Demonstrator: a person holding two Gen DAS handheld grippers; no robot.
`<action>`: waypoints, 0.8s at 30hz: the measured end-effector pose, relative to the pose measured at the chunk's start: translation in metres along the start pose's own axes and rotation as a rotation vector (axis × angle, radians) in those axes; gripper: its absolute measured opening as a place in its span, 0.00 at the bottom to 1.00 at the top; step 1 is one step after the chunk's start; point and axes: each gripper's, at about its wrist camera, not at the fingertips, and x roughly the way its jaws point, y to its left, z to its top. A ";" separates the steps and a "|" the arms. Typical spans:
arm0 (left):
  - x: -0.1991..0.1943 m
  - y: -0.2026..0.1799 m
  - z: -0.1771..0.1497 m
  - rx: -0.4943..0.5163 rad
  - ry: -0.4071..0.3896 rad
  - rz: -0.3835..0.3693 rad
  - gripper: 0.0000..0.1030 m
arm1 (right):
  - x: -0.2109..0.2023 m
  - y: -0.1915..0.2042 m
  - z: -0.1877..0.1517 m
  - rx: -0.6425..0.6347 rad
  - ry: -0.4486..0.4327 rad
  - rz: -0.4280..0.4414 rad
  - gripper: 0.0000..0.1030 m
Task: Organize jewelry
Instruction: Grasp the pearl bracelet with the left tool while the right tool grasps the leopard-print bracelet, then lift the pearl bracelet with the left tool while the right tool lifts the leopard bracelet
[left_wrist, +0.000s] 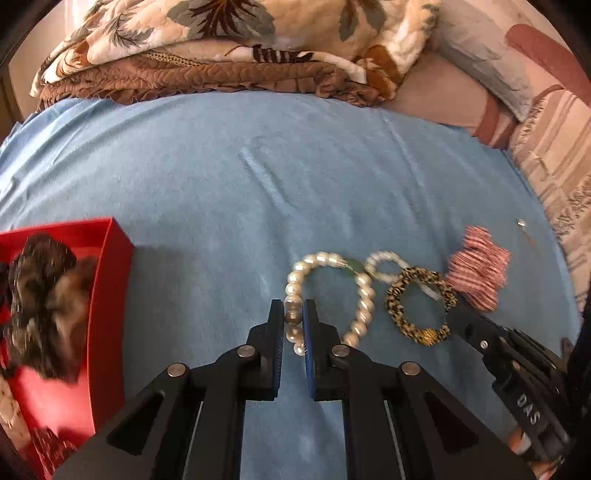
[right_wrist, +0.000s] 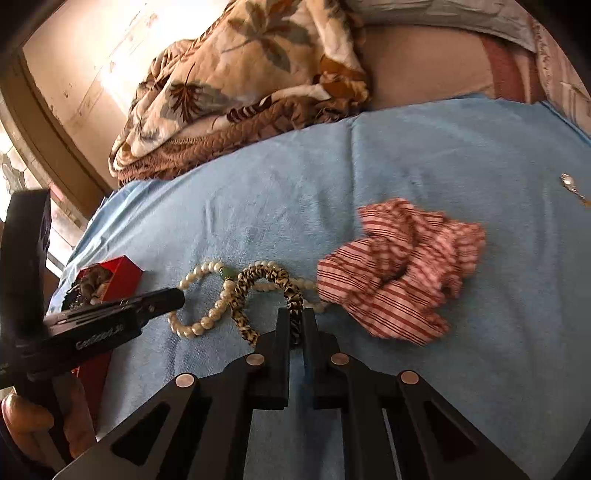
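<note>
On the blue bed cover, the left tool (left_wrist: 294, 317) pinches the pearl bracelet (left_wrist: 364, 295). Just beside it, the right tool (right_wrist: 295, 325) pinches the spotted bracelet (right_wrist: 258, 284). The red box (left_wrist: 110, 280) sits nearer the left tool.

The picture's edge cuts off the red box (left_wrist: 110, 266), its contents blurred.

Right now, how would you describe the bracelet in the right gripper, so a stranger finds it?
On the blue cloth, right of the red box, lie bracelets. The animal-print bracelet lies between the pearl bracelet and striped scrunchie; only it is black-and-cream patterned.
</note>
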 end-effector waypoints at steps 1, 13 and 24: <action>-0.007 -0.003 -0.006 0.004 -0.002 -0.019 0.09 | -0.004 -0.003 -0.001 0.012 0.002 0.006 0.07; -0.042 -0.005 -0.079 0.041 0.035 -0.046 0.11 | -0.062 -0.013 -0.056 0.030 0.046 -0.070 0.10; -0.036 -0.007 -0.061 0.065 -0.003 0.032 0.25 | -0.051 -0.013 -0.053 0.017 0.033 -0.100 0.28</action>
